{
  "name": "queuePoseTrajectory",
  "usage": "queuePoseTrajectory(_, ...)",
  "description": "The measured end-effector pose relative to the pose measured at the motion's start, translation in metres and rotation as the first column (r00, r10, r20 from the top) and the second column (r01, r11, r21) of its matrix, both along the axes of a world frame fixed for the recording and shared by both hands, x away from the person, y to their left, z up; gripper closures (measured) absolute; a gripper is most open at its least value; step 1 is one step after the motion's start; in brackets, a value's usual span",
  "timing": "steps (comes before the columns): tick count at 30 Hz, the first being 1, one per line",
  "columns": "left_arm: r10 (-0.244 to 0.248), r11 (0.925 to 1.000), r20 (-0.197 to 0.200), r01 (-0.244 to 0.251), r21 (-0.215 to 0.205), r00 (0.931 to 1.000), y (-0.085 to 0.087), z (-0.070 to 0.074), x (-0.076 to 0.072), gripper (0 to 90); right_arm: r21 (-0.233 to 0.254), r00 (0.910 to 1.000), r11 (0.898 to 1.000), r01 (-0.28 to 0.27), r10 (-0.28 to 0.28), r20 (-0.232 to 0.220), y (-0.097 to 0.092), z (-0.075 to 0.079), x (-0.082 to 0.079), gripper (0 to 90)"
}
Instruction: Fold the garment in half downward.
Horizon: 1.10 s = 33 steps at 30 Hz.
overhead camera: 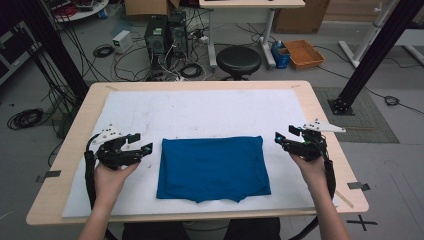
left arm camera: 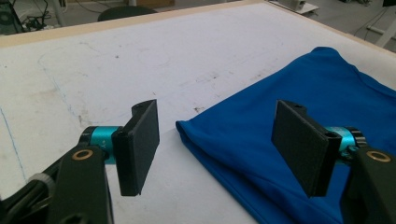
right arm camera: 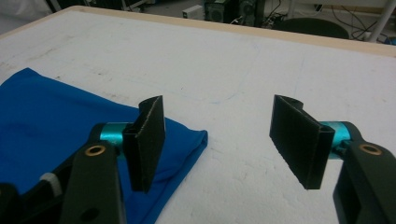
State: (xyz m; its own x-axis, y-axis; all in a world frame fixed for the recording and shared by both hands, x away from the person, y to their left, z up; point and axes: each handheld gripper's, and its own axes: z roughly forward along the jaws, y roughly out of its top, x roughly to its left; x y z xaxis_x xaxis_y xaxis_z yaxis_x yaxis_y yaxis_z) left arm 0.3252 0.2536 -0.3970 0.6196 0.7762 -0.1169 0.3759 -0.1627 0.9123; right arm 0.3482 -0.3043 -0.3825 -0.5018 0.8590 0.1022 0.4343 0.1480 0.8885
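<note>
Folded blue garment [overhead camera: 212, 168] lies flat on the white mat [overhead camera: 200, 112]; both grippers stand off it, released.

I hold the left gripper [overhead camera: 140, 143] just off the garment's left edge and the right gripper [overhead camera: 283, 137] just off its upper right corner; on each, the jaws stand wide apart with nothing between them, clear of the cloth. The garment sits near the mat's front edge, folded to a neat rectangle. I judge the fold in hand complete. The next move calls for gripping an edge for a further fold, or withdrawing.
</note>
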Motion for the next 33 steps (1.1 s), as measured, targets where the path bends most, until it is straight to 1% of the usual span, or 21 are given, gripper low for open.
queuePoseTrajectory(1,0.012,0.9999,0.003,-0.012,0.011,0.9999,0.0,0.001,-0.001,32.3,0.003,1.0,1.0,-0.007,0.007,-0.002,0.0,0.0,0.001,30.3)
queuePoseTrajectory(3,0.039,0.9992,0.0,-0.039,0.014,0.9993,0.001,0.002,-0.002,31.5,0.001,0.9996,1.0,-0.028,0.028,-0.004,-0.001,0.001,0.002,28.4)
queuePoseTrajectory(4,0.058,0.9983,-0.008,-0.058,0.013,0.9983,0.002,0.003,-0.003,28.4,0.0,0.9993,0.999,-0.036,0.036,-0.003,-0.001,0.001,0.002,27.0)
queuePoseTrajectory(6,0.063,0.998,-0.012,-0.063,0.012,0.998,0.005,0.004,-0.004,27.3,-0.008,0.9989,0.999,-0.046,0.046,-0.006,0.0,0.001,0.003,24.8)
queuePoseTrajectory(8,0.074,0.9972,-0.006,-0.074,0.009,0.9973,0.009,0.005,-0.005,27.5,-0.018,0.9988,0.999,-0.05,0.05,-0.002,0.002,0.001,0.004,23.8)
queuePoseTrajectory(11,0.082,0.9966,0.002,-0.082,-0.004,0.9966,0.013,0.004,-0.006,27.8,-0.028,0.9983,0.998,-0.058,0.058,0.001,0.003,0.001,0.005,23.6)
queuePoseTrajectory(13,0.086,0.9962,0.005,-0.086,-0.009,0.9963,0.016,0.003,-0.007,27.9,-0.027,0.9986,0.998,-0.053,0.053,0.002,0.003,0.002,0.004,23.7)
queuePoseTrajectory(16,0.084,0.9956,-0.017,-0.084,-0.041,0.9963,0.019,0.003,-0.006,29.5,-0.024,0.9988,0.998,-0.049,0.05,0.004,0.002,0.003,0.004,23.7)
queuePoseTrajectory(17,0.085,0.9953,-0.018,-0.085,-0.045,0.9963,0.019,0.003,-0.006,29.6,-0.027,0.9989,0.999,-0.047,0.047,0.006,0.001,0.003,0.004,23.7)
queuePoseTrajectory(21,0.092,0.995,-0.006,-0.092,-0.038,0.9957,0.02,0.003,-0.007,29.6,-0.027,0.9989,0.999,-0.047,0.047,0.006,0.0,0.003,0.004,23.8)
queuePoseTrajectory(33,0.105,0.9939,-0.002,-0.105,-0.033,0.9944,0.021,0.003,-0.007,29.5,-0.028,0.9993,0.999,-0.036,0.036,0.011,-0.002,0.005,0.003,24.6)
